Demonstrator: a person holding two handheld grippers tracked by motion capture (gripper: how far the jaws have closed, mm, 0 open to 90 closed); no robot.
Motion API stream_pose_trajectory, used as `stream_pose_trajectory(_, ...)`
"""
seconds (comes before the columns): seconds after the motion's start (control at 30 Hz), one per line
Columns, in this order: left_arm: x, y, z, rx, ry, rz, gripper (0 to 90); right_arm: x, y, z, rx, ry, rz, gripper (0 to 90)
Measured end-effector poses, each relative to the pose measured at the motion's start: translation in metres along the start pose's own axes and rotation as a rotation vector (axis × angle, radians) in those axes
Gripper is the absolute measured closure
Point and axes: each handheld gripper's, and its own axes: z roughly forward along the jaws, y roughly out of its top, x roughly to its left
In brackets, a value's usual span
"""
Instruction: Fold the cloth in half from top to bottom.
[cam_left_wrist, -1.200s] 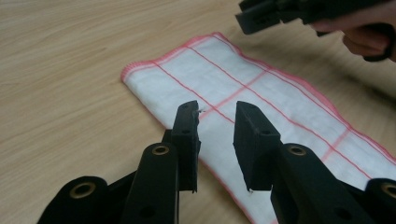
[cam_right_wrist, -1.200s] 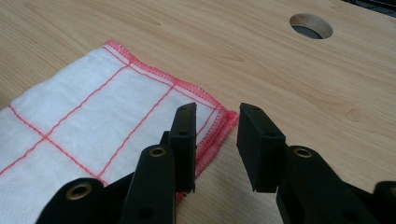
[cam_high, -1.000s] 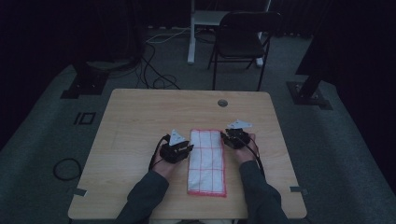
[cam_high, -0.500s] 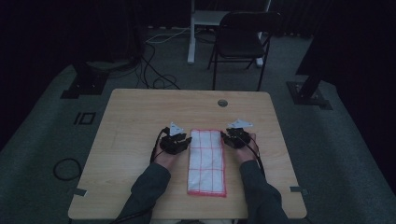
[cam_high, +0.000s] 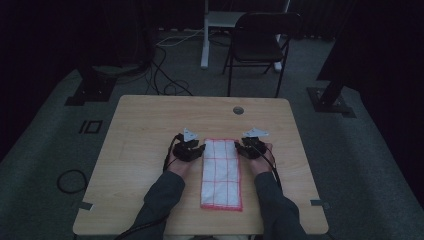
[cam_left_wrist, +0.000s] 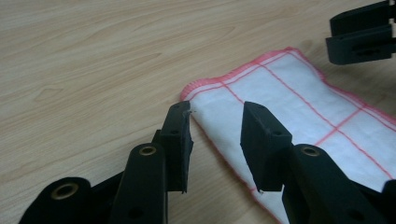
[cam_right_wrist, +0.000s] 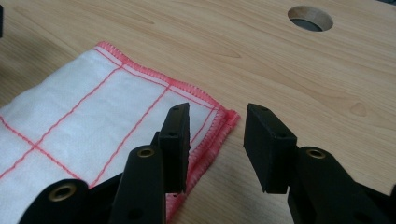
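Jaws on both grippers have just been opening and now stand spread, gripping nothing — the left gripper (cam_left_wrist: 215, 128) straddles one far corner of the folded white cloth (cam_high: 221, 172), the right gripper (cam_right_wrist: 217, 130) the other, on the table (cam_high: 150, 120).

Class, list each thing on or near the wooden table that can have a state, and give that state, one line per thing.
White cloth with red grid lines: folded into a long strip, lying flat on the table.
Left tongs: open, just been opening, astride the cloth's edge, pads off it.
Right tongs: open, just been opening, over the cloth's far corner, pads off it.
Black folding chair: unfolded, standing.
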Motion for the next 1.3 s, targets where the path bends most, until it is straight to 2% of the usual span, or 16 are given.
stream_pose_trajectory(0.17, 0.004, 0.001, 0.009, 0.014, 0.018, -0.013, 62.4, 0.002, 0.001, 0.008, 0.012, 0.0, 0.019, 60.6)
stream_pose_trajectory(0.27, 0.003, 0.001, 0.016, 0.024, 0.025, -0.014, 61.3, 0.0, 0.002, 0.012, 0.012, 0.009, 0.066, 60.1)
stream_pose_trajectory(0.37, 0.0, 0.002, 0.024, 0.041, 0.034, -0.005, 61.0, 0.001, 0.002, 0.016, 0.02, 0.008, 0.089, 59.4)
stream_pose_trajectory(0.63, -0.003, 0.003, 0.038, 0.074, 0.056, -0.016, 59.2, 0.001, 0.001, 0.026, 0.054, -0.007, 0.106, 56.3)
stream_pose_trajectory(0.77, -0.006, 0.002, 0.041, 0.084, 0.071, -0.01, 58.2, 0.001, 0.001, 0.028, 0.075, -0.013, 0.088, 55.4)
stream_pose_trajectory(0.87, -0.005, 0.002, 0.042, 0.089, 0.073, -0.011, 57.5, 0.0, 0.001, 0.03, 0.09, -0.008, 0.117, 55.4)
stream_pose_trajectory(1.0, -0.004, 0.002, 0.043, 0.092, 0.07, -0.021, 55.8, 0.0, 0.003, 0.03, 0.111, 0.0, 0.118, 56.7)
stream_pose_trajectory(1.17, -0.004, 0.004, 0.043, 0.098, 0.062, -0.056, 56.0, 0.002, 0.004, 0.03, 0.112, 0.016, 0.117, 66.9)
stream_pose_trajectory(1.23, -0.004, 0.005, 0.043, 0.106, 0.039, -0.068, 58.0, 0.003, 0.004, 0.03, 0.107, 0.025, 0.12, 71.5)
stream_pose_trajectory(1.3, -0.005, 0.006, 0.043, 0.119, 0.03, -0.064, 63.5, 0.003, 0.004, 0.03, 0.105, 0.037, 0.128, 76.0)
